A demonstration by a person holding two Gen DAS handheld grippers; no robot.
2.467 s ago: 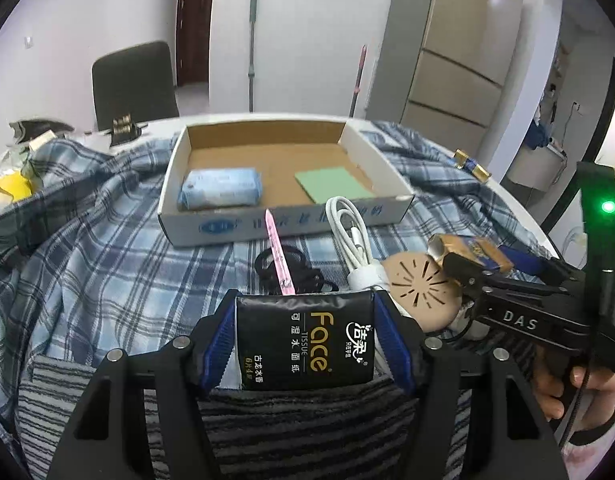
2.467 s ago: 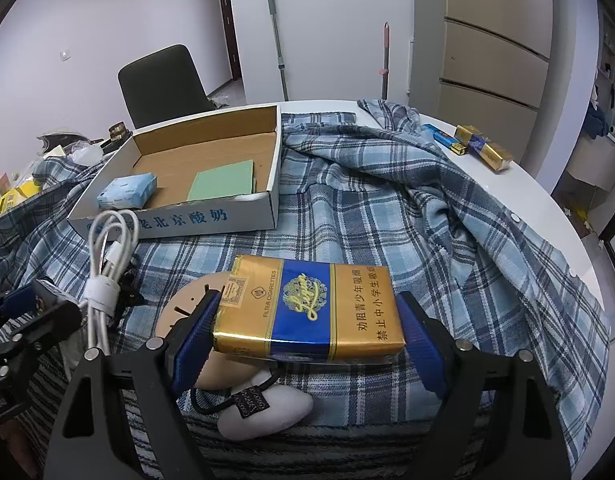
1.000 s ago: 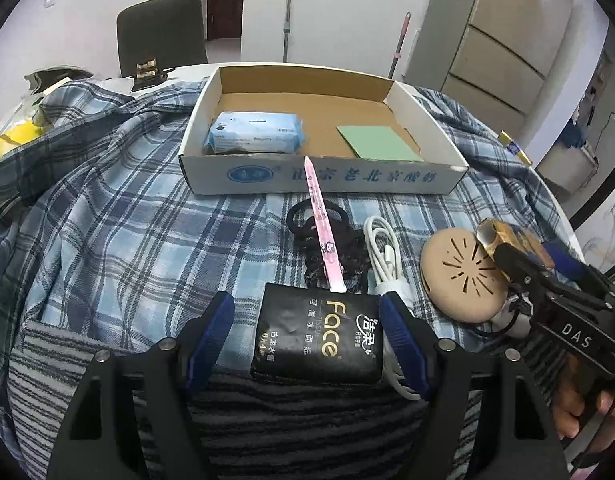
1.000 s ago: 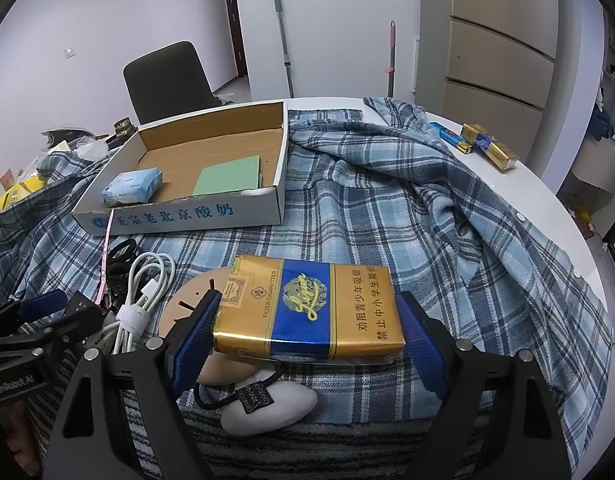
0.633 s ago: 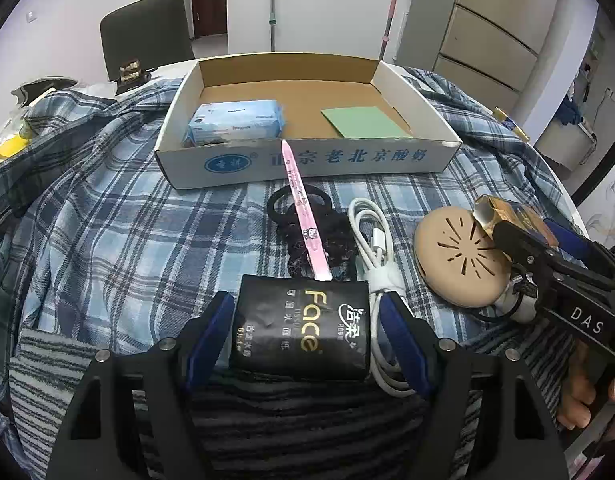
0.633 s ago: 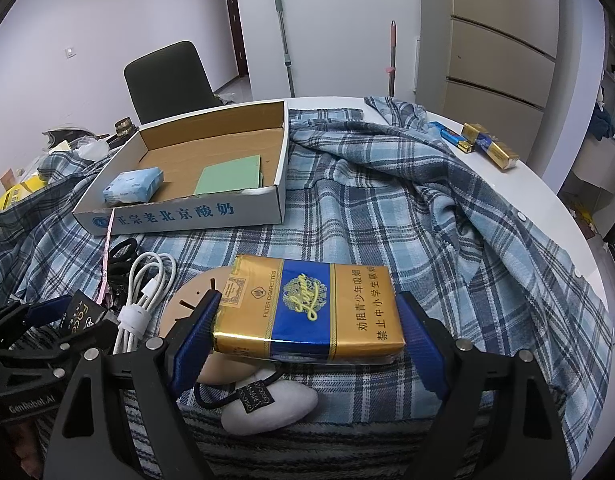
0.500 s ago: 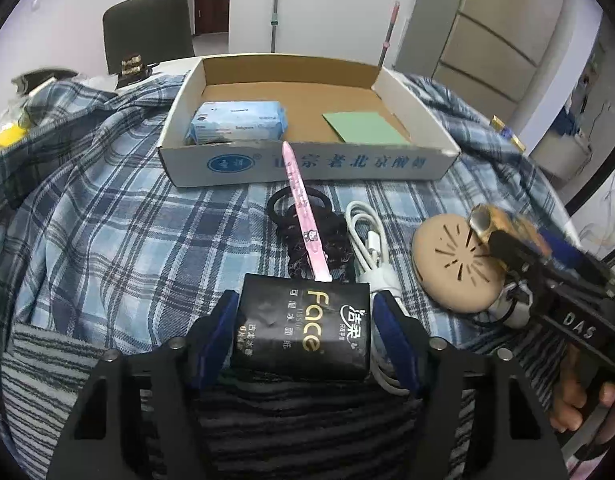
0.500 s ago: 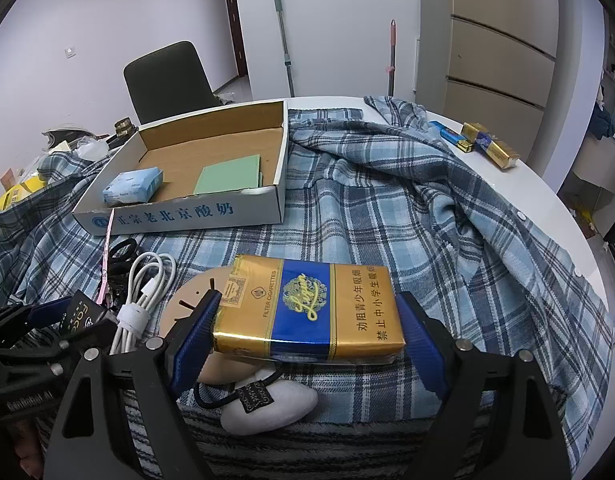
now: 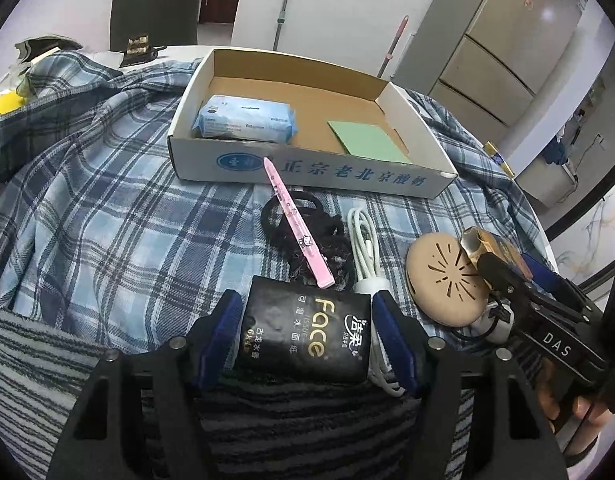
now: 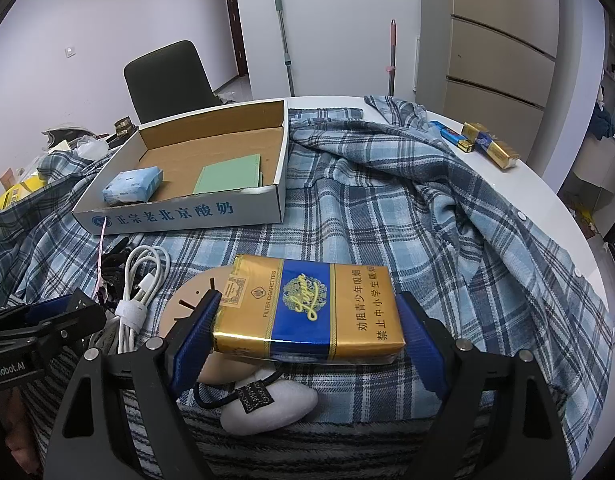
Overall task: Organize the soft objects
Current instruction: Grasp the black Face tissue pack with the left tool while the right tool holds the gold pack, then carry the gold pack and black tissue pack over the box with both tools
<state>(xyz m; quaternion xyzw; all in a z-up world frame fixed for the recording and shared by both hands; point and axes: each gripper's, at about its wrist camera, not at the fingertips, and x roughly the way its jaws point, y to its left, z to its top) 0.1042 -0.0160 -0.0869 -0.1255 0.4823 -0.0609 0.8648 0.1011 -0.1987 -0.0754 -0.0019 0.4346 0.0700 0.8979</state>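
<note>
A black tissue pack marked "Face" lies on the striped cloth. My left gripper is around it, and both blue pads touch its sides. A gold and blue cigarette pack is clamped flat in my right gripper, a little above the plaid shirt. The right gripper also shows at the right edge of the left wrist view. Behind stands an open cardboard box holding a light blue tissue pack and a green pad.
Between the box and my left gripper lie a pink pen, black hair ties, a coiled white cable and a tan round disc. A white pebble-shaped thing lies under the cigarette pack. More gold packs sit far right.
The left jaws stood wider than the black tissue pack a second ago and have since closed onto its sides. The right gripper and its cigarette pack have not moved.
</note>
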